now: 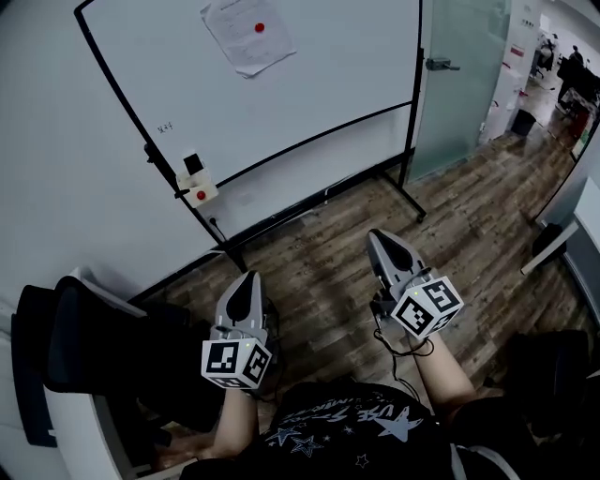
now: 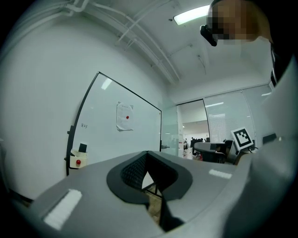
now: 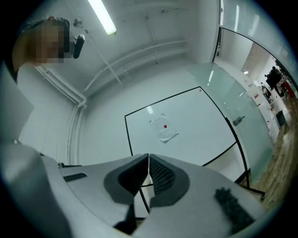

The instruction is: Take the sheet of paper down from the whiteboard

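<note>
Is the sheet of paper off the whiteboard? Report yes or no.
No, the sheet of paper hangs on the whiteboard under a red magnet.

Glossy whiteboard (image 1: pixel 309 75); thin crinkled sheet of paper (image 1: pixel 247 35); wood-plank floor (image 1: pixel 450 225) (matt); frosted glass door (image 1: pixel 459 84)

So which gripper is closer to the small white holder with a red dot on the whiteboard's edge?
Left. The left gripper is just below the white holder; the right gripper is farther off rightward.
</note>
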A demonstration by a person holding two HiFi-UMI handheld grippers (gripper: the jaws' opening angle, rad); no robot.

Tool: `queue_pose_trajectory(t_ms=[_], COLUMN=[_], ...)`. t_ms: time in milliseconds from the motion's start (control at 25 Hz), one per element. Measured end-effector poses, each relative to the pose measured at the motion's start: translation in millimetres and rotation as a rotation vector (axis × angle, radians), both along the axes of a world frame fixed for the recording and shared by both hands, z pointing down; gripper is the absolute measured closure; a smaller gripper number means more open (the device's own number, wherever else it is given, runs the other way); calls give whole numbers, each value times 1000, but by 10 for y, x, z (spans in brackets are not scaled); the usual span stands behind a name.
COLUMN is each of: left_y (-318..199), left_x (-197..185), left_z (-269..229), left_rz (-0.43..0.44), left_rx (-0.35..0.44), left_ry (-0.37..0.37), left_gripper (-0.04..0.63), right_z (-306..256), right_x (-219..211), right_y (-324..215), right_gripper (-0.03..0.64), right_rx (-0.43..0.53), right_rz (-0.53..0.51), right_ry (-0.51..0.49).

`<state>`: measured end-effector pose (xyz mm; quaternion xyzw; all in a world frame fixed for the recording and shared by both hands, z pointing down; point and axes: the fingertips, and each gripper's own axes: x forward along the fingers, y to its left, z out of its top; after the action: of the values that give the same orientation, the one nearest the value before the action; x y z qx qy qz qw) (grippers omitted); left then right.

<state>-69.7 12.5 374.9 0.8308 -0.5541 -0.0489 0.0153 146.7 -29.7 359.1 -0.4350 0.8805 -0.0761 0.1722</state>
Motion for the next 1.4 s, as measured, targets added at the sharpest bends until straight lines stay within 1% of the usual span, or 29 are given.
queue_pose_trajectory(t_ms=[120, 360, 600, 720, 960, 1160, 1400], left_y=[-130, -475, -1107, -1447, -2195, -2763, -3373], left_x=[-18, -77, -96, -185, -543, -816, -971], left_z=[-38, -195, -251, -303, -507, -599, -653], left_rz=[-13, -12, 25, 30, 19, 16, 69], left_rx=[-7, 17, 62, 94, 135, 146, 173], left_ry=[10, 8, 32, 25, 22, 20, 10], left_gripper=[588, 588, 588, 588, 588, 588, 588], right_z=[-50, -70, -144, -176, -346, -481, -525], right_x=[-35, -209, -250, -351, -658, -944, -1164], right_y=[-146, -401, -829, -1138, -1891, -2470, -3076], right_gripper=[600, 600, 600, 600, 600, 600, 600], right_rx=[8, 16, 53, 62, 94, 120, 130], right_rz=[-21, -48, 7, 7, 23, 32, 77], right_ry=[-11, 1, 72, 79, 80, 86, 88])
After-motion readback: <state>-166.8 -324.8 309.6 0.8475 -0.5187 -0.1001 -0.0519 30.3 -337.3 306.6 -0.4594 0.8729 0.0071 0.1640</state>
